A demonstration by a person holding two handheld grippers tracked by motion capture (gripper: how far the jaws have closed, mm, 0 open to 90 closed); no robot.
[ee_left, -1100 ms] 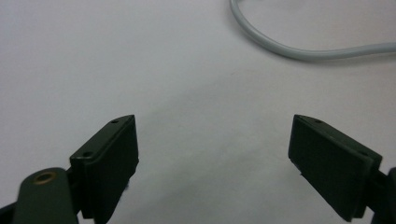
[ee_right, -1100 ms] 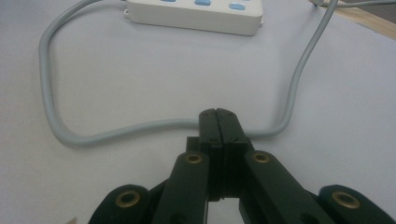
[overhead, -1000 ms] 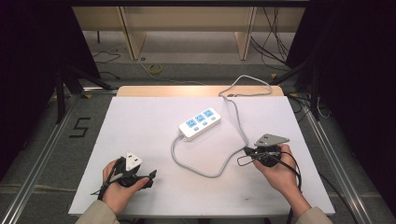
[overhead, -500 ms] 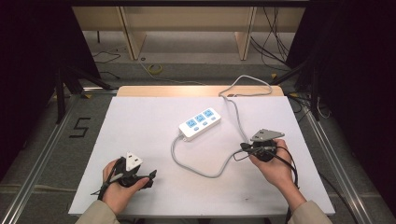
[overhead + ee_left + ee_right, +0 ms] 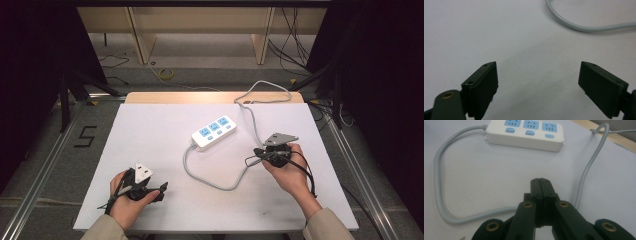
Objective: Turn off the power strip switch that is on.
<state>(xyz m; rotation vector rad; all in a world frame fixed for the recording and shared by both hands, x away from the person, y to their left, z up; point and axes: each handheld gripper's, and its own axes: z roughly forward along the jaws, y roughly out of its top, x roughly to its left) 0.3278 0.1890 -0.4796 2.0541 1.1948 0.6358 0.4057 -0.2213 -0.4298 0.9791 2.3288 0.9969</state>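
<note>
A white power strip [image 5: 214,132] with three blue sockets lay near the middle of the white worktop [image 5: 150,130], turned at a slant. Its grey cord [image 5: 212,181] left the near-left end, swung in a loop toward the person, then ran up past the strip's right end and off the far edge over a wooden strip [image 5: 200,97]. The right tongs [image 5: 252,156] hovered just right of that loop, pointing left, their jaws pressed together on nothing; in the right gripper view the strip [image 5: 525,133] lay straight ahead with the cord [image 5: 439,195] curving on both sides of the closed tips [image 5: 540,181]. The left tongs [image 5: 162,187] sat near the front-left of the worktop, well apart from the strip, jaws spread wide over bare surface [image 5: 524,50], with a bend of cord [image 5: 579,26] lying beyond them. Nothing stood between either tongs and the strip. Past the worktop were wooden table legs [image 5: 142,40] and loose cables [image 5: 165,74] on the floor, and a "5" marked on the floor [image 5: 86,136] to the left.
</note>
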